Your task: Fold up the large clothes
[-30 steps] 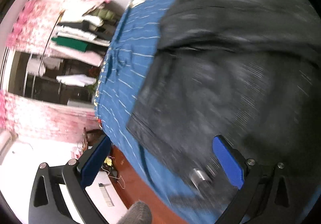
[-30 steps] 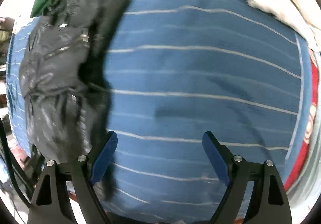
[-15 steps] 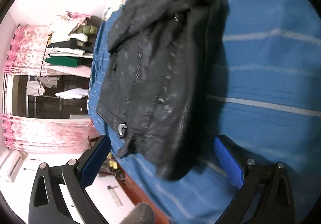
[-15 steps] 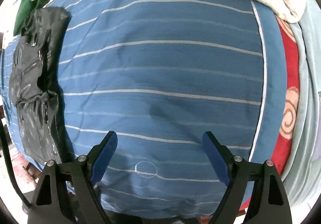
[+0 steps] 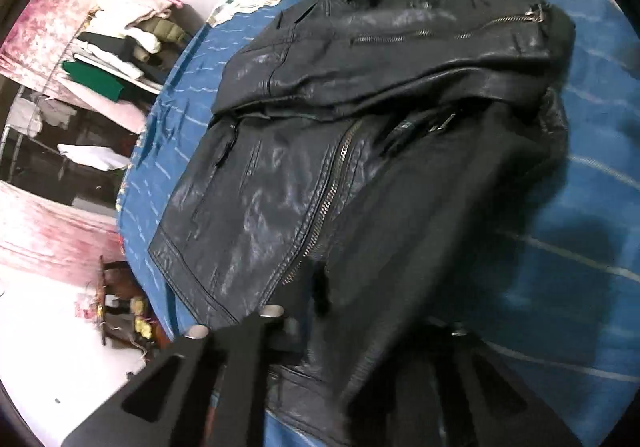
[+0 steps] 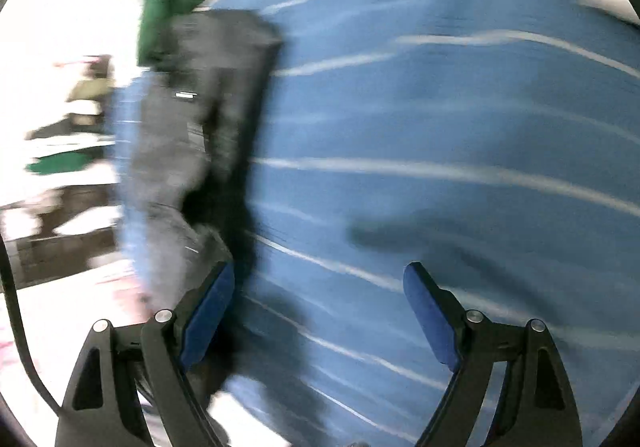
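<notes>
The left gripper [image 5: 336,351] is buried in the hem of the black leather jacket [image 5: 360,151], seemingly clamped on it (its pads are hidden). The right gripper [image 6: 316,319] hangs spread and empty over the blue striped bed [image 6: 440,127]. The jacket lies there with one sleeve crossed over its chest, so folding looks about half finished; the body remains.

item: black leather jacket [image 5: 360,167] | finish: glossy, creased, metal zippers | state: partly folded, sleeve laid across the chest | pose: flat, collar at far end | location: on blue striped bedspread [image 5: 580,247], near its edge
</notes>
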Tool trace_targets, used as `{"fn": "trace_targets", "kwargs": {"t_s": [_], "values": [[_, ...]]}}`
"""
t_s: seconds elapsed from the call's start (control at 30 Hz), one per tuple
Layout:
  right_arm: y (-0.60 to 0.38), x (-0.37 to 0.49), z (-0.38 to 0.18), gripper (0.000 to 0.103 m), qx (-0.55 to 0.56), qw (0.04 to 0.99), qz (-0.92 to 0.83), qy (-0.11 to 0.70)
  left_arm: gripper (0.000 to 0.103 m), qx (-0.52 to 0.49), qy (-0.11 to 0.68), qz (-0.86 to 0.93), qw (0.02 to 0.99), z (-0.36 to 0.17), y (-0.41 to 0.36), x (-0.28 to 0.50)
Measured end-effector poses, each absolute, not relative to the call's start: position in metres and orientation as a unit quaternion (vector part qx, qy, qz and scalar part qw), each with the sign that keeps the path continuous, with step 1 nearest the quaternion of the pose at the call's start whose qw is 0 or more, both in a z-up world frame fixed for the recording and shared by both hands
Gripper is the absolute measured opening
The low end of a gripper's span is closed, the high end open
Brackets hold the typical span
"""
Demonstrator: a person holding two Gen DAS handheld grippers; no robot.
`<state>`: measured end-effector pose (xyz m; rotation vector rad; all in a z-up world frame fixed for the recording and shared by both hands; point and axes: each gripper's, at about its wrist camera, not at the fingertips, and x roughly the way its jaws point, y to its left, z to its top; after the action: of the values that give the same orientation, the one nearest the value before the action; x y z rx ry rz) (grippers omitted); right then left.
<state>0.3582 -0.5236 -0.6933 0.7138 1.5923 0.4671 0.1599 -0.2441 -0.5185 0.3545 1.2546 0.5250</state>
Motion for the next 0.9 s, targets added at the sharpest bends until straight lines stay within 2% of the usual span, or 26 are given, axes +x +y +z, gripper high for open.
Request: {"fn": "trace_targets", "kwargs": {"t_s": [0.2,0.23,0.27,0.3,0.4,0.63,0.77,0.9], "values": [[-0.467,0.409,-0.732,0.088,0.436,0.557,0.273,0.652,0.011,0.145,0.581,0.215,0.771,-0.506,-0.238,0.16],[-0.461,0.415,-0.738,0.084,0.451,0.549,0.269,0.651,0.011,0.14,0.583,0.212,0.772,-0.505,-0.233,0.162],[-0.456,0.419,-0.743,0.072,0.471,0.542,0.264,0.644,0.011,0.133,0.585,0.207,0.773,-0.502,-0.23,0.161],[-0.452,0.424,-0.746,0.035,0.49,0.538,0.253,0.638,0.011,0.127,0.586,0.201,0.775,-0.499,-0.229,0.16],[-0.439,0.431,-0.736,0.029,0.5,0.545,0.223,0.635,0.011,0.102,0.588,0.179,0.782,-0.483,-0.218,0.159],[-0.372,0.453,-0.614,0.026,0.382,0.62,0.216,0.65,0.014,0.014,0.6,0.131,0.789,-0.444,-0.145,0.16],[-0.293,0.476,-0.561,0.026,0.309,0.645,0.215,0.665,0.014,-0.05,0.608,0.105,0.785,-0.43,-0.082,0.173],[-0.2,0.506,-0.544,0.026,0.236,0.657,0.196,0.689,0.015,-0.129,0.602,0.104,0.781,-0.431,-0.014,0.178]]}}
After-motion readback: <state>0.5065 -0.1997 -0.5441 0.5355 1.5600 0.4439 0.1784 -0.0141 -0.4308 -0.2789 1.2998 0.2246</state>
